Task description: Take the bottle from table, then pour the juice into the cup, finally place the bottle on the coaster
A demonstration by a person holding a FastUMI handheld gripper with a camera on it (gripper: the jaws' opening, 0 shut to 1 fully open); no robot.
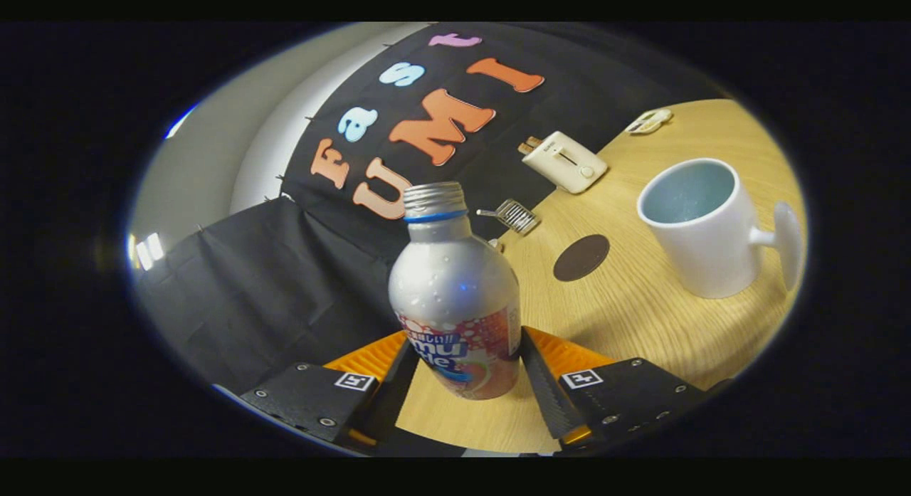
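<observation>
A silver metal bottle point(455, 289) with a threaded open neck and a colourful label stands between my two fingers, and the gripper point(466, 361) is shut on its lower body. The whole view is tilted, so the bottle leans with the gripper above the wooden table point(640, 318). Beyond the bottle to the right stands a white cup point(701, 222) with its handle pointing away from the bottle; its inside looks pale blue. A dark round coaster point(581, 257) lies flat on the table between the bottle and the cup.
A cream toaster point(566, 161) sits farther back on the table near the black cloth wall. A small metal rack-like item point(516, 215) lies just behind the bottle. A pale flat object point(649, 121) rests at the far table edge.
</observation>
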